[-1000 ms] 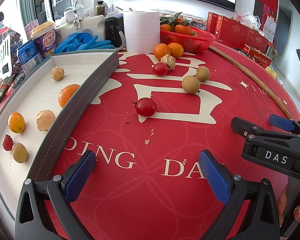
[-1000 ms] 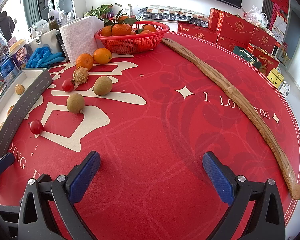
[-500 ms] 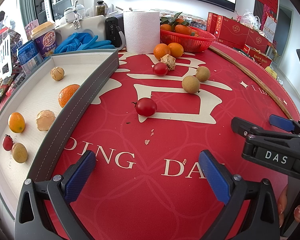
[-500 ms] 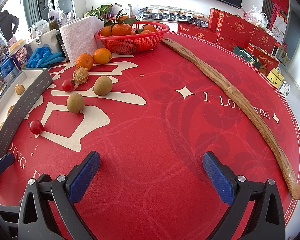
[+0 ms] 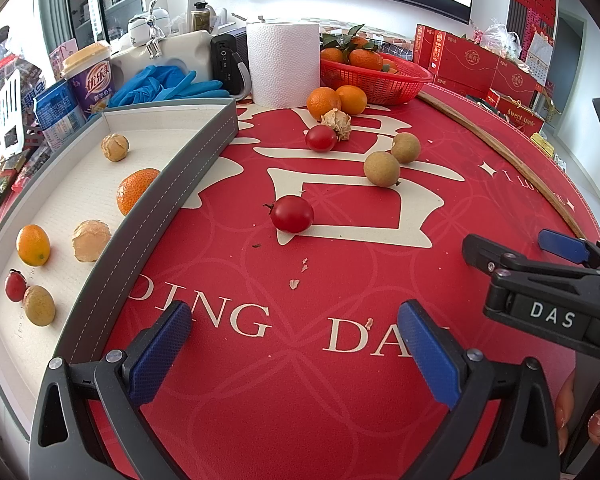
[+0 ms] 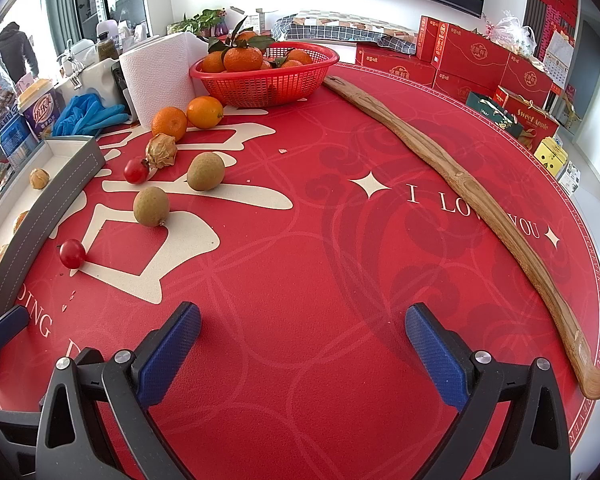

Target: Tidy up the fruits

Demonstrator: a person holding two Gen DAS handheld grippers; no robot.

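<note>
Left claw (image 5: 294, 354): we log it at the bottom of the left wrist view, spread wide, blue pads bare, nothing between them, above the red tabletop (image 5: 340, 380)

Right claw (image 6: 302, 354): bottom of the right wrist view, likewise spread wide and holding nothing; we also see it at the right edge of the left view, with fingertips of a hand (image 5: 568, 420) below it

Tray (image 5: 172, 196), grey-walled with a white floor, along the left of the left view. Contents, top to bottom: one husked berry (image 5: 115, 147), one mandarin (image 5: 134, 191) against the wall, a second husked berry (image 5: 90, 240), one kumquat (image 5: 33, 245), one small tomato (image 5: 15, 287) touching a brown longan (image 5: 39, 305)

Loose fruit on the tabletop, centre of the left view: nearest cherry tomato (image 5: 292, 214), alone on the cream pattern; two longans (image 5: 382, 168) just beside each other above it and to the right; a second cherry tomato (image 5: 321, 138) touching a papery husked fruit (image 5: 336, 122); two oranges (image 5: 324, 102) side by side behind these

Red basket (image 6: 260, 84), upper centre, holding leafy mandarins

Also noted: paper towel roll (image 5: 283, 64), upright beside the basket; blue gloves (image 5: 168, 86) behind the tray; long wooden back scratcher (image 6: 460, 184) running diagonally down the right of the right wrist view
</note>
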